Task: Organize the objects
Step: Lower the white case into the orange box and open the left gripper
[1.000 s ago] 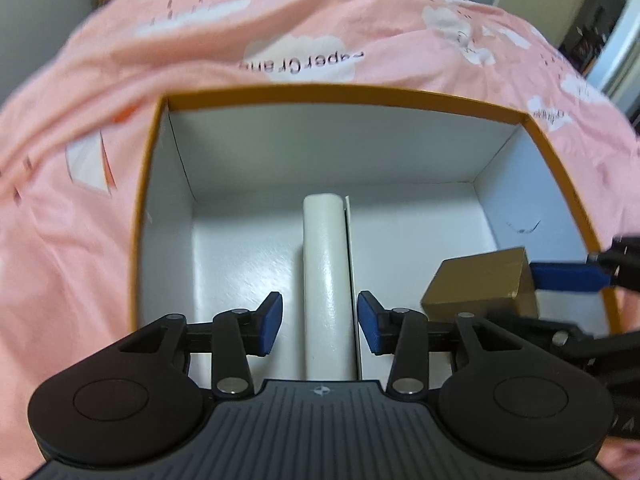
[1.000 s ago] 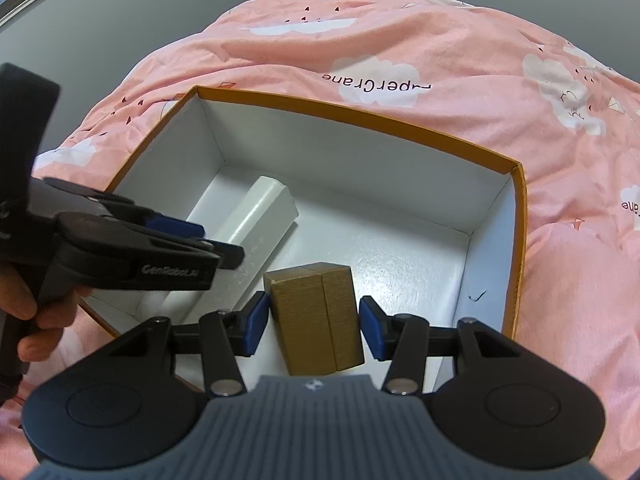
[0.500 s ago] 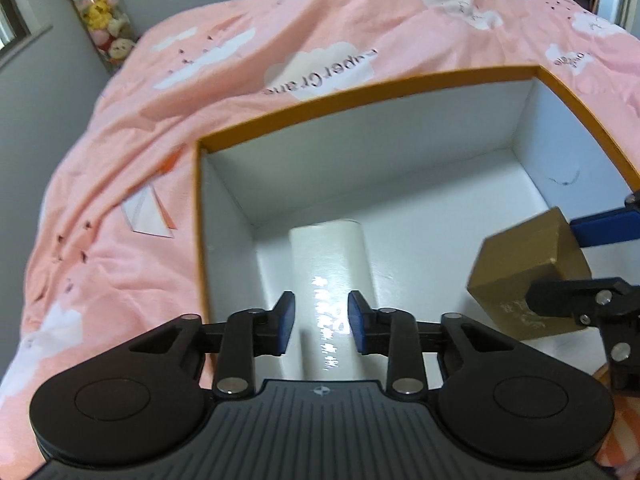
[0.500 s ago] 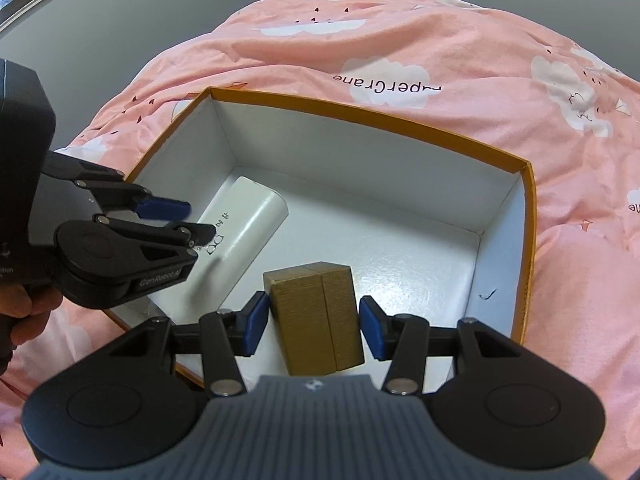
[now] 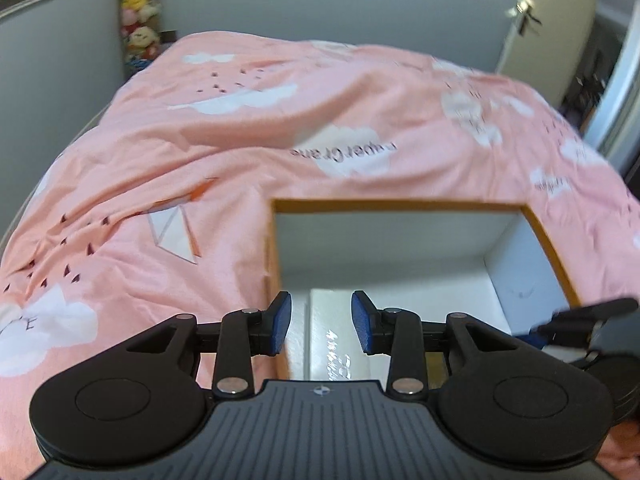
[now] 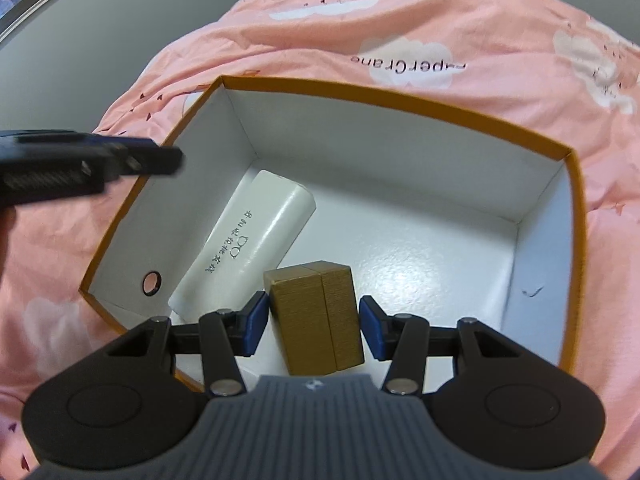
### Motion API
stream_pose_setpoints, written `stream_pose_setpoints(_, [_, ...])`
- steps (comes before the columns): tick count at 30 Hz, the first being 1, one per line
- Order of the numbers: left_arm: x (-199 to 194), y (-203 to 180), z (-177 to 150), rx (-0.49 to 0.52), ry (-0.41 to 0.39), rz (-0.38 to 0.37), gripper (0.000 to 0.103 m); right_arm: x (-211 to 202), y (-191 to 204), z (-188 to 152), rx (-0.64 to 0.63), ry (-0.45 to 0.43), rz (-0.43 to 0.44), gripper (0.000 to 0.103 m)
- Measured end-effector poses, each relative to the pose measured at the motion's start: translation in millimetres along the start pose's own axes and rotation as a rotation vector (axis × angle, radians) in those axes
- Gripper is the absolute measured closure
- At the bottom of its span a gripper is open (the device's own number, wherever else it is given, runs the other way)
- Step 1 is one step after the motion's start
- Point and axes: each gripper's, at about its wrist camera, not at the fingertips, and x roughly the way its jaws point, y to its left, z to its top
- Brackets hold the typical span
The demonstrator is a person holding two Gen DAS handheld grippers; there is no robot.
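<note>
1. Your right gripper (image 6: pixel 311 330) has its jaws apart around the gold box (image 6: pixel 316 316), which sits on the floor of the orange-rimmed box (image 6: pixel 576 216); no contact is visible.
2. Your left gripper (image 5: pixel 321 326) is open and empty, above the white case (image 6: pixel 248 248), whose long axis runs away from you.

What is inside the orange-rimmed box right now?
Inside the box lie a white carton and a gold block; the right hand-held gripper hides the floor nearest the camera.
</note>
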Motion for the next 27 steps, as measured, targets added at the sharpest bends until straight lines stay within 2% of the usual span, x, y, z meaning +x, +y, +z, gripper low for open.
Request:
stream_pose_setpoints(6, [5,19,-8,-0.082,-0.030,0.020,0.061,21,-1,7,0.110,0.056,0.025,0.051])
stream_pose_setpoints(10, [15,26,-17,-0.123,-0.018,0.047,0.061,30,7,14,0.145,0.045,-0.033,0.052])
stream_pose_setpoints(16, [19,32,-28,-0.196,-0.034,0.015,0.065,40,25,22,0.126,0.041,-0.076,0.052])
stream_pose_setpoints(21, [20,35,-30,-0.220,-0.035,-0.006,0.066,41,34,23,0.113,0.046,-0.049,0.052])
stream_pose_setpoints(25, [21,37,-30,-0.229,-0.037,-0.019,0.067,41,43,26,0.106,0.056,0.032,0.052])
stream_pose_setpoints(27, [20,37,-30,-0.232,-0.039,-0.026,0.067,39,48,27,0.089,0.056,0.043,0.052])
